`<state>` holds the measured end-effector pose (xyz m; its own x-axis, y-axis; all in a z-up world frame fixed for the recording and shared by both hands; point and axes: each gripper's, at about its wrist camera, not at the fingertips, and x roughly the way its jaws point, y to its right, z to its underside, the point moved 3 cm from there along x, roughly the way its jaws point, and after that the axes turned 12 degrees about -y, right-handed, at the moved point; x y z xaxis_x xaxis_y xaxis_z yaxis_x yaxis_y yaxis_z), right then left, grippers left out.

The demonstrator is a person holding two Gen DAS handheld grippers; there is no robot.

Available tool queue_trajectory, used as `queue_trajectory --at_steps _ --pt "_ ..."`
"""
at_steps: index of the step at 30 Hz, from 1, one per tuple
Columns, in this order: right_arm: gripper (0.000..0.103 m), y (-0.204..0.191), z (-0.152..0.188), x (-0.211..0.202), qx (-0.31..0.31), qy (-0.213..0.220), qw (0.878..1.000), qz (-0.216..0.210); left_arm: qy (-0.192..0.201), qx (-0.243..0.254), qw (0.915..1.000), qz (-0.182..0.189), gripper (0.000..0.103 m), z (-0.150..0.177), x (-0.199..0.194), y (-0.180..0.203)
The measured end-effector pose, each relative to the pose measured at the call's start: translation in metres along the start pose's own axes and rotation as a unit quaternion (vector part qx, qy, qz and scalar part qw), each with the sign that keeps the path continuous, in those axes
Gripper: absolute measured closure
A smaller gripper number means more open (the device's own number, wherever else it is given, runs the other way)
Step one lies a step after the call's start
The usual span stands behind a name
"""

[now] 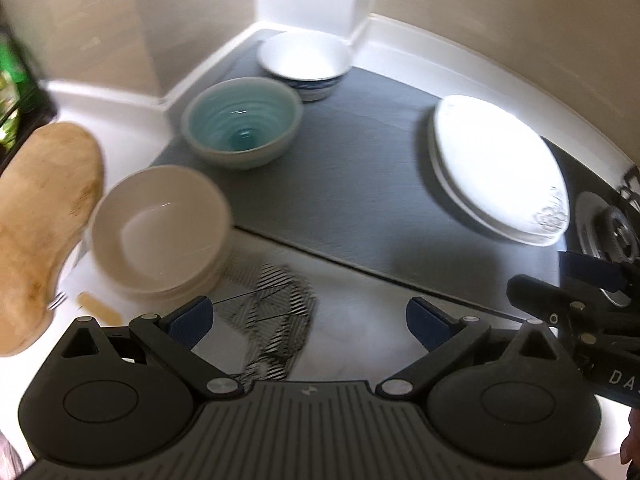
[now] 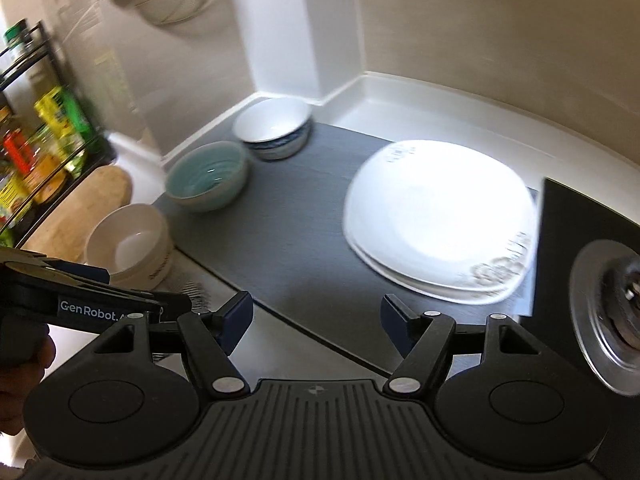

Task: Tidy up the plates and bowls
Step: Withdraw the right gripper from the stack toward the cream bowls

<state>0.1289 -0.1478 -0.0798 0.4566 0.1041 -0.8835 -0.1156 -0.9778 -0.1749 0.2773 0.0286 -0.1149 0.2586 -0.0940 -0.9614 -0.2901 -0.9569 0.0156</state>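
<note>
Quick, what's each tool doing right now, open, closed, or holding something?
Left tool: open, holding nothing.
Right tool: open, holding nothing.

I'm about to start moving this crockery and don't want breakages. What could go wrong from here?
Two risks, as I judge them:
1. The cream bowls are stacked off the grey mat, beside the wooden board; gripping only the top bowl's rim could tip it.
2. The white plates lie stacked next to the stove burner; sliding them that way could knock it.
</note>
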Motion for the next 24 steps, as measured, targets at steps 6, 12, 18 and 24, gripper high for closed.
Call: queue_trajectory --at_steps 6,12,18,24 --pt "0.029 -0.022 -0.005 0.009 -0.028 -0.008 0.999 -0.018 -0.009 -0.025 0.9996 -0.011 0.000 0.007 -0.003 -0.025" --pt "0.029 -0.036 -0.010 0.015 -0.042 -0.008 0.999 -0.025 -0.008 -0.053 0.9983 -0.023 0.000 0.012 -0.005 -0.048" --pt "0.028 -0.049 -0.015 0.021 -0.058 -0.011 0.998 -0.031 -0.002 -0.081 0.9959 -0.040 0.000 0.013 -0.011 -0.073" --pt "0.028 -0.060 -0.021 0.029 -0.070 -0.018 0.997 -0.037 0.001 -0.096 0.9942 -0.049 0.000 0.013 -0.014 -0.088"
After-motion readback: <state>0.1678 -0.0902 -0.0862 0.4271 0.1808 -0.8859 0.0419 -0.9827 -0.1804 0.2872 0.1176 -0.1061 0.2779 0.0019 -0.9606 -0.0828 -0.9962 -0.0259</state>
